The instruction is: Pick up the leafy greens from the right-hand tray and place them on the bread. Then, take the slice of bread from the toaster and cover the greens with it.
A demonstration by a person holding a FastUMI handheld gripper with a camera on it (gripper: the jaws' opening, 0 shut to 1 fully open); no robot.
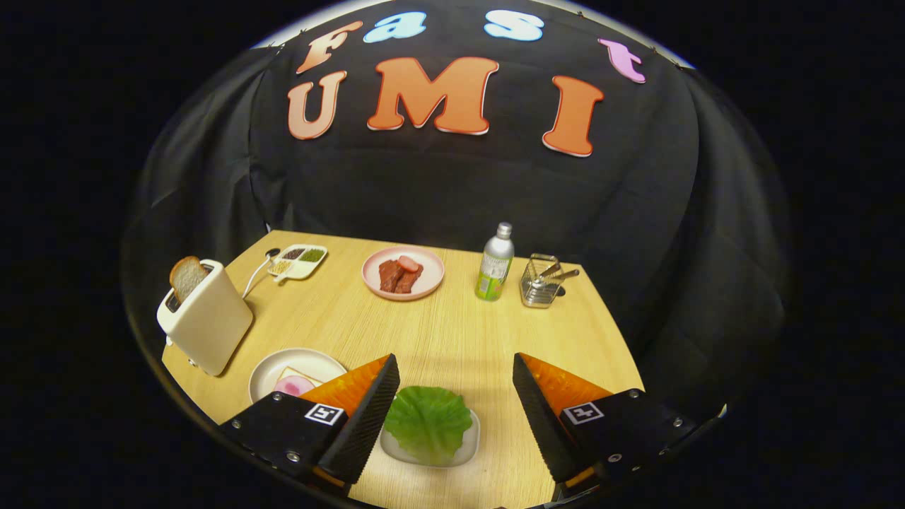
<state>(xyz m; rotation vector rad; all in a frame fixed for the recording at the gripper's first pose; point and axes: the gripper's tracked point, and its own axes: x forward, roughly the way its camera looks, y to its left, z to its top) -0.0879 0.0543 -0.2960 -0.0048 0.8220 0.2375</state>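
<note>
A green lettuce leaf [428, 422] lies on a small white tray [469, 448] between my fingers, closer to the left one. My gripper [456, 367] is open above it, holding nothing. To the left, partly behind the left finger, a white plate [290, 364] carries a bread slice [300, 375] with a pink round slice [291, 386] on top. Farther left stands a white toaster [207, 326] with a slice of bread [187, 277] sticking up from its slot.
Beyond the fingers on the wooden table [452, 332] are a pink plate of meat [403, 273], a green-labelled bottle [495, 263], a wire cutlery holder [543, 281] and a divided white dish of seasonings [300, 261]. The toaster's cord runs toward that dish.
</note>
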